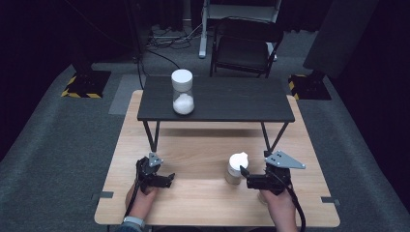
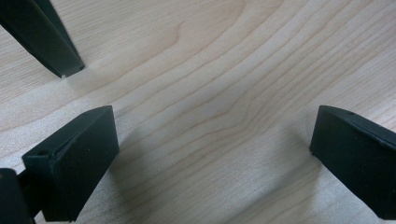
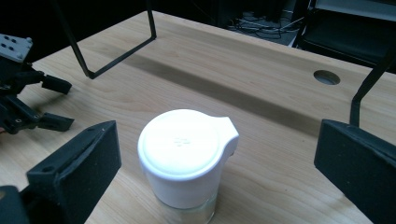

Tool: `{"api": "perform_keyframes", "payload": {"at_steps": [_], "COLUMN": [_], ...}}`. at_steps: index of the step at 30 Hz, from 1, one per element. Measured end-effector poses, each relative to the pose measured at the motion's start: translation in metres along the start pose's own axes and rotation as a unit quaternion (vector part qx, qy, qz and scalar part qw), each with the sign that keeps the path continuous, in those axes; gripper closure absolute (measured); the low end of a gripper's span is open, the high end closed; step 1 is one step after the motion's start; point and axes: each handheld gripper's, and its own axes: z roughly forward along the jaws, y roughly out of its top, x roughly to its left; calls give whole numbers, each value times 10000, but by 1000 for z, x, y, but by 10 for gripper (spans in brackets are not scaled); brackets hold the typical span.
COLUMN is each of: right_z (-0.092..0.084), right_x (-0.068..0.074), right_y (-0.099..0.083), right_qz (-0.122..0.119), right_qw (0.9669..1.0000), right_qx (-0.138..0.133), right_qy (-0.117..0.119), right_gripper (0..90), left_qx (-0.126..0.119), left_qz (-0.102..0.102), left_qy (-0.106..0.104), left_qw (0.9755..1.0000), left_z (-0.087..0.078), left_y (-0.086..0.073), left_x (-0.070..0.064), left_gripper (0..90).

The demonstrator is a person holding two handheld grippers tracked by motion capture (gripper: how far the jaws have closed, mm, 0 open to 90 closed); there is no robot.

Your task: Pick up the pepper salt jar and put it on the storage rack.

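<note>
The right gripper (image 3: 215,163) is hovering with its jaws spread wide around a small white-lidded glass jar (image 3: 184,156), clear of it on both sides (the jar is standing upright on the wooden table (image 1: 193,159), near its front edge). The left gripper (image 1: 167,180) is resting low over bare wood, jaws spread and holding nothing, well apart from the jar. A taller white-lidded jar (image 1: 183,92) is standing on the black raised shelf (image 1: 232,99).

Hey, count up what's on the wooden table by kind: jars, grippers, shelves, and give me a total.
Jars with white lids: 2, one on the shelf, one by the right gripper
Grippers: 2, left gripper, right gripper
Black shelf: 1
Total: 5
</note>
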Motion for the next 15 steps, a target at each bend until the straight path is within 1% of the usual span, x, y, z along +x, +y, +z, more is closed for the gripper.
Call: {"api": "perform_keyframes", "payload": {"at_steps": [2, 5, 8, 12, 15], "right_z": [1, 6, 10, 14, 16], "right_x": [1, 5, 12, 17, 22], "right_y": [0, 1, 2, 3, 2], "right_qz": [7, 27, -7, 114, 134], "right_qw": [10000, 10000, 9999, 9998, 9998], "right_qx": [-24, 8, 6, -8, -34], "right_qy": [-38, -79, -169, -131, -171], "right_gripper": [5, 5, 8, 9, 12], "left_qx": [0, 1, 1, 2, 0], "left_qz": [1, 5, 5, 8, 11], "left_qy": [-1, -2, 1, 0, -3], "left_qw": [10000, 10000, 10000, 10000, 10000], "left_z": [0, 0, 0, 0, 0], "left_y": [0, 0, 0, 0, 0], "left_x": [0, 0, 0, 0, 0], "left_gripper": [9, 9, 9, 9, 9]}}
